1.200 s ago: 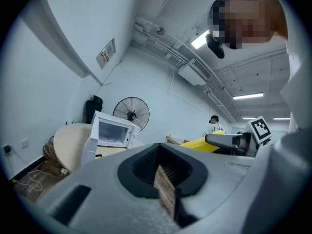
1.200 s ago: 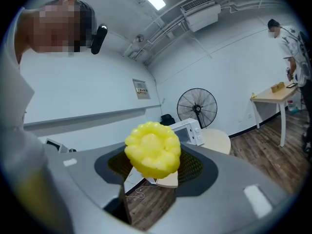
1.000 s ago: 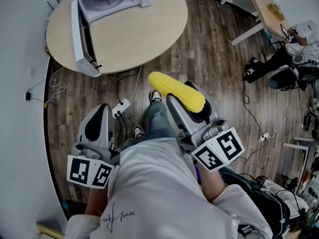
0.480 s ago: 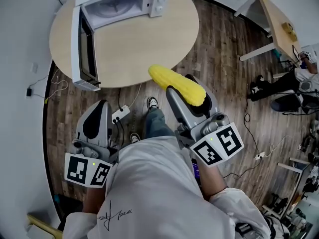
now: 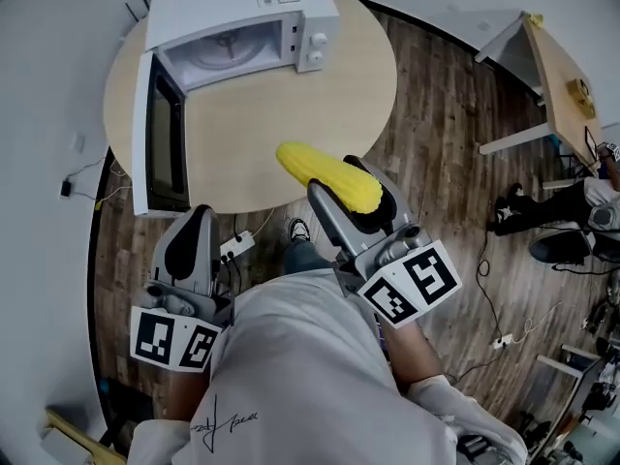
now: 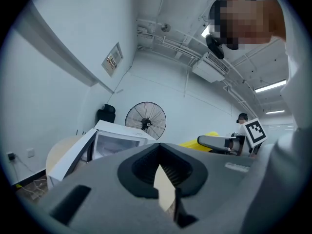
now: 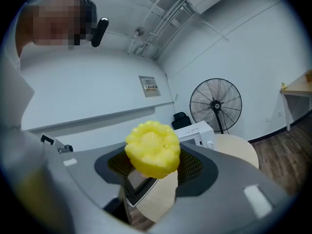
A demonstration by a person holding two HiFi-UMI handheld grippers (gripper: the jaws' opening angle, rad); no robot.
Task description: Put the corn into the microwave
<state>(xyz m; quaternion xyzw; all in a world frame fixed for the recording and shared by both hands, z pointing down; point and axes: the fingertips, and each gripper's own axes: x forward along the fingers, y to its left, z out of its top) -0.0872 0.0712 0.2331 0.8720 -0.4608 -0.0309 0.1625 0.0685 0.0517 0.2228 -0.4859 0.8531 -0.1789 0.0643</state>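
Corn [image 5: 327, 176] was held in the right gripper [image 5: 347, 190], whose fingers [image 7: 229, 179] were spread wide and pressed on the cob from both sides. It was gripped toward one end, so most of its length jutted out past the fingertips. The cob was carried in the air at the near edge of the round table [image 5: 291, 105], well apart from the microwave [image 5: 242, 27] standing at the far side. The microwave door [image 5: 155, 134] was swung fully open, and the cavity looked unobstructed. The left gripper [image 5: 194, 245] was held low beside the table edge, its fingers [image 6: 97, 179] brought together with nothing between them. The cob was judged to be light and stiff. Its rounded, bumpy surface could let it twist or slide between the pads, the more so with so much overhang. A hold nearer the middle would be judged steadier. As gripped, it would probably best be kept level and set down gently, since it would be expected to roll on a flat floor.
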